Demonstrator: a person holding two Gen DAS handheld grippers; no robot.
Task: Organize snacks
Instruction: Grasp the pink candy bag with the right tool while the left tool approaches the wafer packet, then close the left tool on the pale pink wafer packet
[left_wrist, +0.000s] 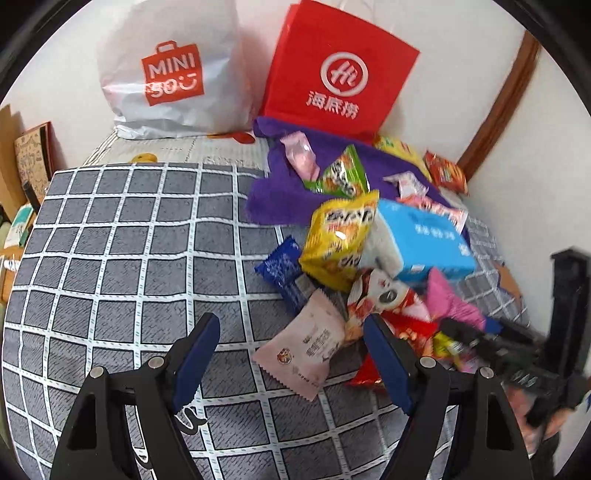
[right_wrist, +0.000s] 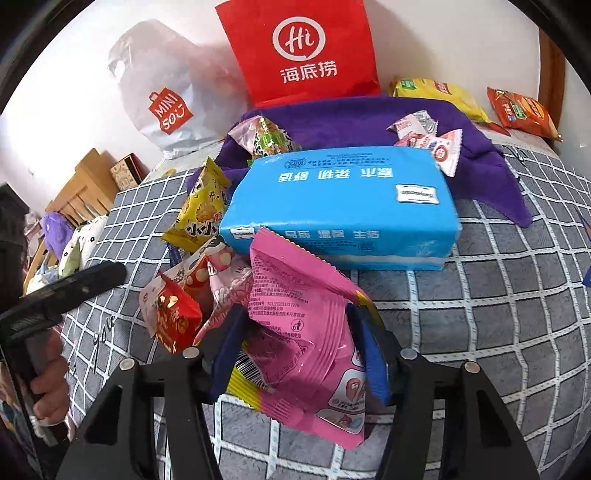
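Observation:
A heap of snack packets lies on the grey checked bedspread (left_wrist: 129, 258). My left gripper (left_wrist: 291, 323) hangs open over the bedspread, and a pale pink packet (left_wrist: 306, 347) lies just beyond and between its fingertips, untouched. My right gripper (right_wrist: 299, 332) is shut on a bright pink snack packet (right_wrist: 295, 314), whose crinkled body fills the gap between the blue pads. In the left wrist view that gripper (left_wrist: 495, 350) appears blurred at the right. A yellow packet (left_wrist: 340, 240), a dark blue packet (left_wrist: 284, 273) and a red and white packet (left_wrist: 384, 295) lie in the heap.
A blue tissue pack (right_wrist: 343, 206) sits behind the heap, on the edge of a purple cloth (right_wrist: 351, 118) with more packets. A red paper bag (left_wrist: 340, 70) and a white plastic bag (left_wrist: 170, 74) stand against the wall. A hand (right_wrist: 48, 380) holds the left gripper.

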